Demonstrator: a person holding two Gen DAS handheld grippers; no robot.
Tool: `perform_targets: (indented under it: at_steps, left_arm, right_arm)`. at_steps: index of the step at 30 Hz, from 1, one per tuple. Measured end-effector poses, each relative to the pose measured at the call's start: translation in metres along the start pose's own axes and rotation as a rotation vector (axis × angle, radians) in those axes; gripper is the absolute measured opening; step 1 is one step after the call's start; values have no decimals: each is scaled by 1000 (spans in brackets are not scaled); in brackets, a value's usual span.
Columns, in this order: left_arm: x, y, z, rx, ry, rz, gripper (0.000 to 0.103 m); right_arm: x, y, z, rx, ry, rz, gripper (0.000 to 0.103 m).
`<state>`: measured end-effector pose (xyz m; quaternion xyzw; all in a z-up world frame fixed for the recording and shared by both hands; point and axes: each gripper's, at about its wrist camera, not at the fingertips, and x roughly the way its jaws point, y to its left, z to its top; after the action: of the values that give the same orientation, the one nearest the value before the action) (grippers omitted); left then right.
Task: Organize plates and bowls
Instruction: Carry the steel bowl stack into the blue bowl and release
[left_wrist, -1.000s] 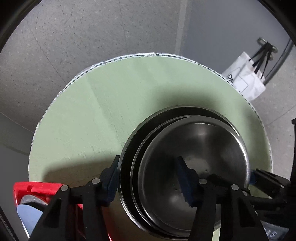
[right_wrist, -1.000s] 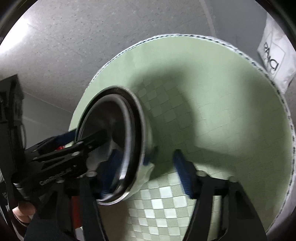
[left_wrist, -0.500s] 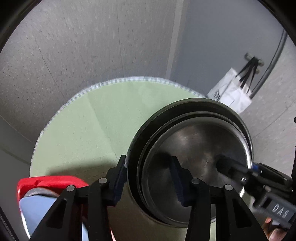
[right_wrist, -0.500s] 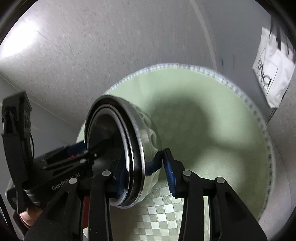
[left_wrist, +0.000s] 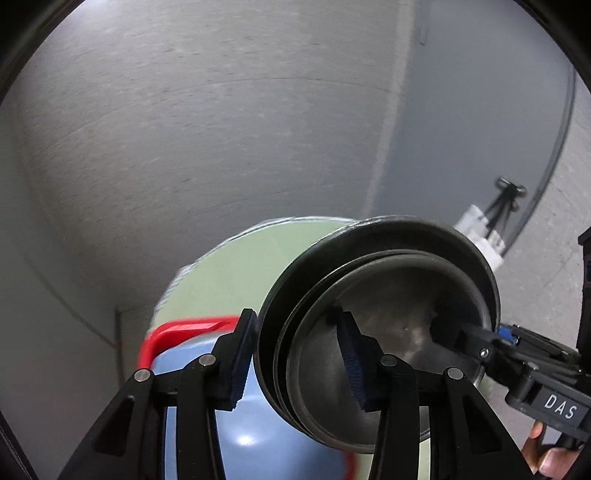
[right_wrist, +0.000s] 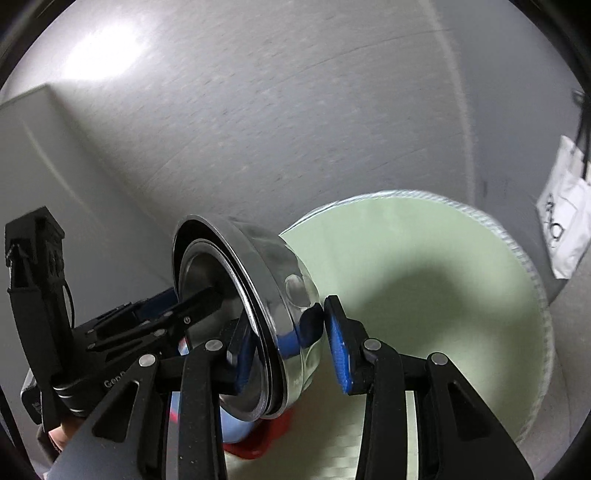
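A stack of nested steel bowls (left_wrist: 388, 332) is held in the air above the round green table (left_wrist: 229, 273). My left gripper (left_wrist: 295, 365) is shut on the stack's near rim, one pad outside, one inside. My right gripper (right_wrist: 288, 354) is shut on the opposite rim of the same stack (right_wrist: 273, 295), and it shows in the left wrist view (left_wrist: 480, 347) at the right. A blue bowl (left_wrist: 251, 435) sits in a red tray (left_wrist: 184, 328) below the stack.
The green table (right_wrist: 443, 295) has a white woven edge. A white bag (right_wrist: 565, 229) hangs on the grey wall at the right. A pale cabinet (right_wrist: 37, 147) stands at the left. The floor is grey.
Both grippers have lifted the bowl stack up off the table and tilted it. The red tray and blue bowl have come into view below it.
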<state>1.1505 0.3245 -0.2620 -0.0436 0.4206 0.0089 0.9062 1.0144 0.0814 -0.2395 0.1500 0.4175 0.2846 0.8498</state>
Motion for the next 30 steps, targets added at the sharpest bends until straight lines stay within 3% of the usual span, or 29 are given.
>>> perform_targets:
  at_steps: [6, 13, 15, 17, 20, 26, 28, 30]
  left_arm:
    - [-14, 61, -46, -76, 59, 44, 41]
    - [-1, 96, -70, -110, 117, 45, 40]
    - [2, 102, -72, -106, 117, 48, 37]
    - [5, 107, -70, -106, 126, -16, 24]
    - [9, 100, -69, -75, 121, -2, 24]
    - [14, 100, -75, -90, 126, -4, 26]
    - [8, 100, -79, -86, 121, 18, 27]
    - [4, 95, -85, -99, 105, 10, 29]
  right_arm:
    - [45, 34, -36, -13, 121, 55, 36]
    - [84, 56, -64, -86, 184, -27, 36]
    - [91, 58, -68, -103, 185, -53, 36]
    - [96, 62, -70, -126, 174, -69, 37]
    - [103, 68, -72, -161, 167, -115, 43]
    - [99, 66, -80, -199, 144, -166, 45]
    - [92, 63, -84, -190, 129, -170, 51]
    - [85, 63, -88, -174, 109, -173, 65]
